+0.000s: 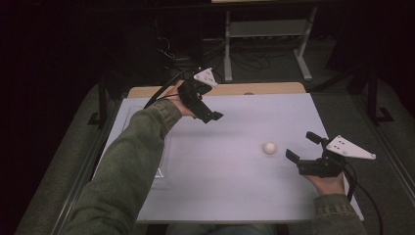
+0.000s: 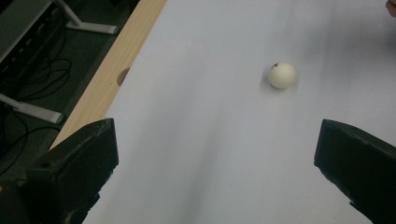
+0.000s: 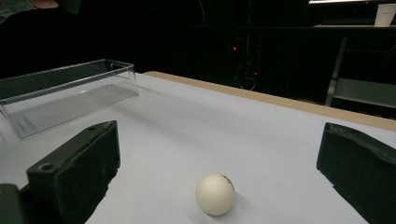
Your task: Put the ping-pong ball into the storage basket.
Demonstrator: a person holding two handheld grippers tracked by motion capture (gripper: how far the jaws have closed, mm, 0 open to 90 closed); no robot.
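A small white ball (image 1: 269, 147) lies on the white table top (image 1: 235, 191), right of centre. My right gripper (image 1: 303, 147) is low over the table just right of the ball, open, its jaws pointing left at it. In the right gripper view the ball (image 3: 215, 194) sits on the table between and just ahead of the wide-apart jaws of my right gripper (image 3: 219, 140). My left gripper (image 1: 211, 116) hovers over the far left part of the table, open and holding nothing. In the left gripper view the ball (image 2: 282, 75) lies well ahead of my left gripper (image 2: 217, 158).
A clear plastic tray (image 3: 70, 88) stands at the table's left side, partly under the left sleeve (image 1: 132, 166) in the high view. A bare wooden strip (image 1: 254, 88) runs along the far edge. Beyond it are a white stand (image 1: 266, 29) and cables on the floor.
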